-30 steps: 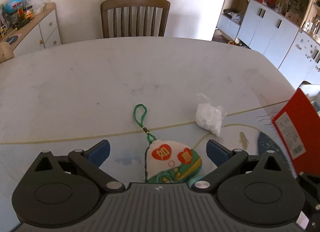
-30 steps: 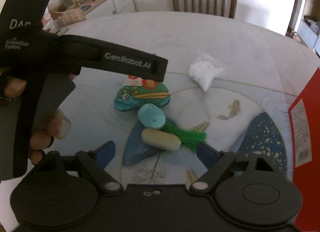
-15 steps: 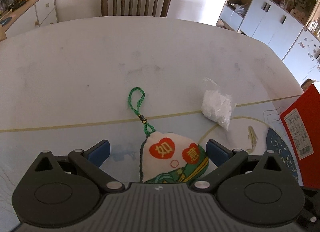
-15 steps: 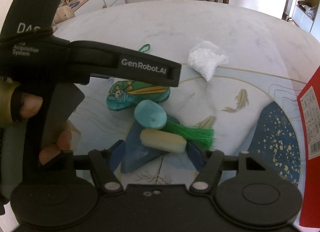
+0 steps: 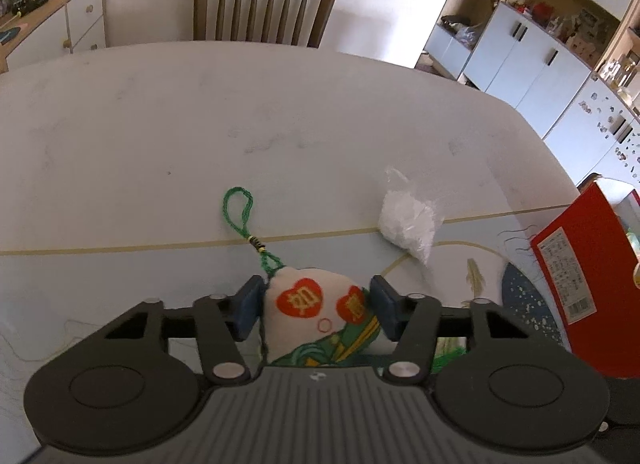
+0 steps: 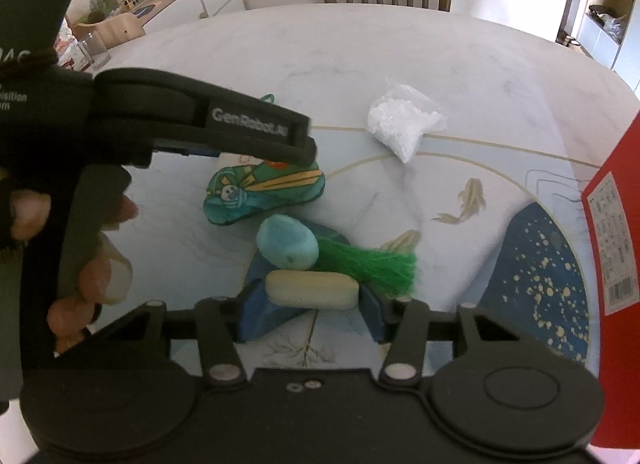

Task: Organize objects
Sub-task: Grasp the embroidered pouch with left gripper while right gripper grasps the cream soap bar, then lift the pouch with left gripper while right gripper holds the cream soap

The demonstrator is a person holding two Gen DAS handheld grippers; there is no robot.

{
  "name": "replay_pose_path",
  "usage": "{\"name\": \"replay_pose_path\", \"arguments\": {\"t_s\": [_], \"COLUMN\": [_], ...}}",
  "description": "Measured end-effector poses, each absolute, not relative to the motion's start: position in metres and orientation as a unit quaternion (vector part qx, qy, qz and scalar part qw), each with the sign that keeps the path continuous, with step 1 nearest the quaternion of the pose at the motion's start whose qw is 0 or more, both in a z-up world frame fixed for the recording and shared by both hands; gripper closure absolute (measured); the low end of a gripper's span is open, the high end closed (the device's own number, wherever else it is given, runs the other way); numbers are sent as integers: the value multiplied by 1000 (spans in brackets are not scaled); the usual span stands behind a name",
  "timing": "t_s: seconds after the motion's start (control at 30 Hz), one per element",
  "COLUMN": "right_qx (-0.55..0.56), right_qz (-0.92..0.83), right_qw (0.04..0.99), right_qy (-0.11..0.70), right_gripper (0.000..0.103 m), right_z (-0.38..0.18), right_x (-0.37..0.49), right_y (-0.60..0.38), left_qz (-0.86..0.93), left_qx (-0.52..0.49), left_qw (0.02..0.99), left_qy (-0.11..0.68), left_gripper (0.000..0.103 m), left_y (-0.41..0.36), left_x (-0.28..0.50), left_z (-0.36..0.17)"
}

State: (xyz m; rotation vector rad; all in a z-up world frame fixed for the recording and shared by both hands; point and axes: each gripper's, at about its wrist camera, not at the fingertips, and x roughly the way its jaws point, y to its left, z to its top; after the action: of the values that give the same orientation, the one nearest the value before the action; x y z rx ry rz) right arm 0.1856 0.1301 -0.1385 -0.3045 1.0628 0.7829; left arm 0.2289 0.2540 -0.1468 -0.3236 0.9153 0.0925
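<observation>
An embroidered sachet [image 5: 308,304], white with red hearts, a green lower part and a green cord loop, lies on the table. My left gripper [image 5: 316,298] is closing on it, and both blue pads touch its sides. In the right wrist view the sachet [image 6: 256,191] lies under the left gripper's fingers [image 6: 256,123]. A cream oval bar [image 6: 312,290] sits between the closing jaws of my right gripper [image 6: 314,298], a pad at each end. Behind the bar lie a teal oval piece [image 6: 288,242] and a green tassel [image 6: 372,264].
A small clear bag of white granules [image 5: 408,219] lies further back on the painted table [image 5: 160,143]. A red box [image 5: 580,272] stands at the right edge. A wooden chair [image 5: 264,3] is behind the table. A person's hand [image 6: 92,276] holds the left gripper.
Both grippers' jaws have come in from wide apart. The left pads now touch the sachet's sides, and the right pads touch the ends of the cream bar.
</observation>
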Motion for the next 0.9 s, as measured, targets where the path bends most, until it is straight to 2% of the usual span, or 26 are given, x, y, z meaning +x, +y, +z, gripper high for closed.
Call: {"name": "replay_pose_path", "arguments": {"t_s": [0.3,0.47,0.7,0.77,0.9], "right_qx": [-128,-119,-99,-93,-84], "right_qz": [360,359,359,358,358], "right_qw": [783,789,797,800,806], "right_qy": [492,485,476,473,464], "right_gripper": [53,53,53,53,53], "right_z": [-124,-110,-94,-89,-77], "right_x": [183,181,178,177,174], "right_y": [97,79,56,48,31], "left_qz": [46,52,46,45,34], "left_qx": [-166,-183,-188,-190,-185], "left_qw": [886,886,890,892,901], "left_qy": [431,424,414,408,391], "left_gripper": [61,76,84,95,97], "left_y": [259,262,257,254,244], "left_x": [214,204,184,179,167], "left_z": [-134,-117,-96,-90,-71]}}
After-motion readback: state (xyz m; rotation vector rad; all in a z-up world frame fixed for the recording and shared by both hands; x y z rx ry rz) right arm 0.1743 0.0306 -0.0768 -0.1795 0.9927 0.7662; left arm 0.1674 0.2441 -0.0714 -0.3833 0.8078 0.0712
